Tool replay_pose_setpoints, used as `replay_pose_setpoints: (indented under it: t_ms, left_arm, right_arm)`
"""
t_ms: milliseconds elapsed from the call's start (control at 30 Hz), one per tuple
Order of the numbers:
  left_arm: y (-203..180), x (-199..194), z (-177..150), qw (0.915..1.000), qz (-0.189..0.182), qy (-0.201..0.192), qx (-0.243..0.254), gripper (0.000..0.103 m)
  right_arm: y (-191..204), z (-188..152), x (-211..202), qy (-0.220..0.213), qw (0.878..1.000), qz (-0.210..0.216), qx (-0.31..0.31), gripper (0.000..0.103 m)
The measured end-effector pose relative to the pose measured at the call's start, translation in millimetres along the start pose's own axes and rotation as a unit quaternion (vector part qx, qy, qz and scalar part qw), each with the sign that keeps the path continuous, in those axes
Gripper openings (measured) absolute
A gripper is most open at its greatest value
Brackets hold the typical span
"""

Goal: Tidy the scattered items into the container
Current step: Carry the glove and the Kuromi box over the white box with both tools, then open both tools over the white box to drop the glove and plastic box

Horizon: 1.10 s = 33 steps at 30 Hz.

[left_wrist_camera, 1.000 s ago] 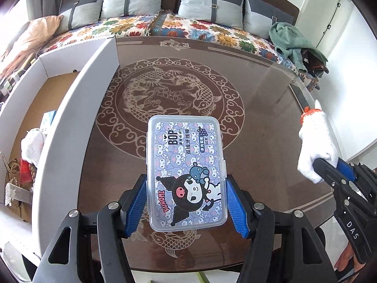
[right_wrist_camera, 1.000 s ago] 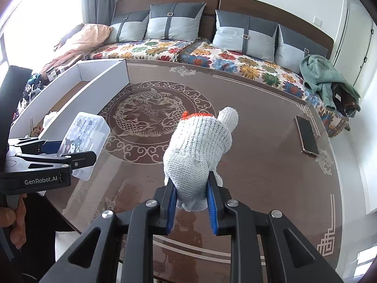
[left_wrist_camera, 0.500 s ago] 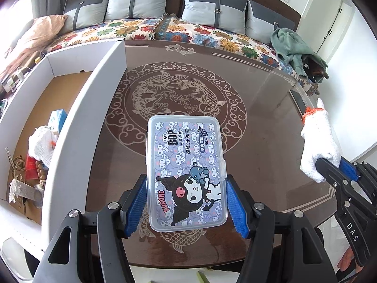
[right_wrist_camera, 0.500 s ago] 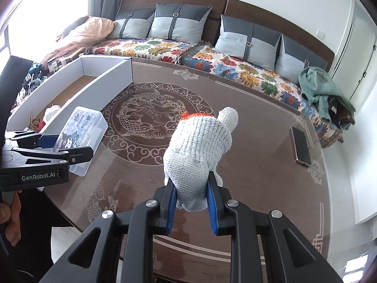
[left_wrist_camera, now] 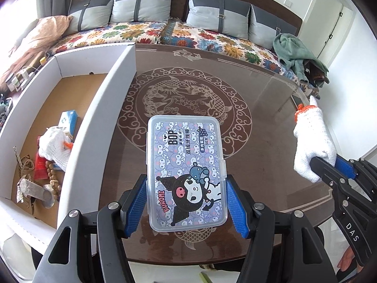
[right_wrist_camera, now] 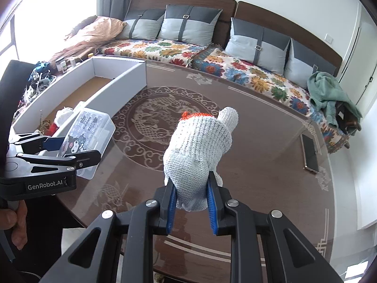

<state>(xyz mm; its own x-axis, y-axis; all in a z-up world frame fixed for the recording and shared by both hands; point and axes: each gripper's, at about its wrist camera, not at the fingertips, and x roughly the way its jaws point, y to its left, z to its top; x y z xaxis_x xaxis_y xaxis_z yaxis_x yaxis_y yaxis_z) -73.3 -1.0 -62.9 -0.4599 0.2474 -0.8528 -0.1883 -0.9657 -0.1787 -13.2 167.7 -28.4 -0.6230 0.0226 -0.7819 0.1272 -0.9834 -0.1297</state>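
My left gripper (left_wrist_camera: 185, 188) is shut on a clear plastic floss-pick box (left_wrist_camera: 186, 172) with a Kuromi cartoon lid, held above the glass table just right of the white cardboard container (left_wrist_camera: 94, 122). The box and left gripper also show in the right wrist view (right_wrist_camera: 88, 133). My right gripper (right_wrist_camera: 191, 189) is shut on a white knit glove (right_wrist_camera: 200, 151) with an orange cuff, held above the table; the glove also shows in the left wrist view (left_wrist_camera: 313, 141). The container holds a second glove (left_wrist_camera: 54, 146), a small blue-white box (left_wrist_camera: 68, 119), beads and other small items.
A dark phone (right_wrist_camera: 309, 152) lies near the table's right edge. A sofa with floral cover and grey cushions (left_wrist_camera: 179, 35) runs behind the table. A green cloth (right_wrist_camera: 329, 94) lies on the sofa's right end. The table (left_wrist_camera: 259, 118) has a carved dragon medallion under glass.
Both grippers have risen and shifted, keeping their holds. More of the container's inside now shows on the left; the box sits closer to its wall.
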Motion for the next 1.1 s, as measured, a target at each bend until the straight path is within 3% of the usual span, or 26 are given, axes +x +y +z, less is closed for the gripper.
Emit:
replay_pose_setpoints:
  t_ms: [333, 433, 600, 733, 833, 1000, 1067, 1100]
  left_arm:
    - [55.5, -33.0, 6.7, 0.9989, -0.012, -0.018, -0.041, 0.062]
    - [95.5, -51.8, 20.4, 0.9972, 0.003, -0.036, -0.066, 0.062]
    - [190.0, -64.5, 55.1, 0.9896, 0.060, -0.058, -0.117, 0.062]
    - [260.1, -46.9, 82.2, 0.9827, 0.099, -0.049, -0.149, 0.062]
    - [295.9, -10.8, 98.4, 0.9810, 0.113, -0.017, -0.157, 0.062]
    - [312.3, 42.3, 103.2, 0.9826, 0.107, 0.034, -0.148, 0.062]
    - [311.6, 57.2, 101.6, 0.9823, 0.108, 0.052, -0.144, 0.063]
    - [311.8, 61.5, 99.8, 0.9811, 0.111, 0.059, -0.147, 0.063]
  right_arm:
    - [50.3, 30.9, -3.6, -0.014, 0.997, 0.079, -0.016, 0.023]
    - [76.6, 53.9, -6.3, -0.030, 0.992, 0.115, -0.029, 0.023]
    - [146.1, 124.7, 19.8, -0.050, 0.976, 0.201, -0.063, 0.023]
    - [202.0, 170.8, 68.7, -0.041, 0.967, 0.237, -0.084, 0.023]
    - [243.8, 196.1, 113.1, -0.019, 0.963, 0.249, -0.099, 0.023]
    - [284.0, 205.1, 180.6, 0.049, 0.964, 0.242, -0.103, 0.025]
    - [290.9, 202.4, 196.8, 0.073, 0.964, 0.235, -0.103, 0.030]
    - [291.2, 201.5, 201.5, 0.078, 0.965, 0.230, -0.099, 0.038]
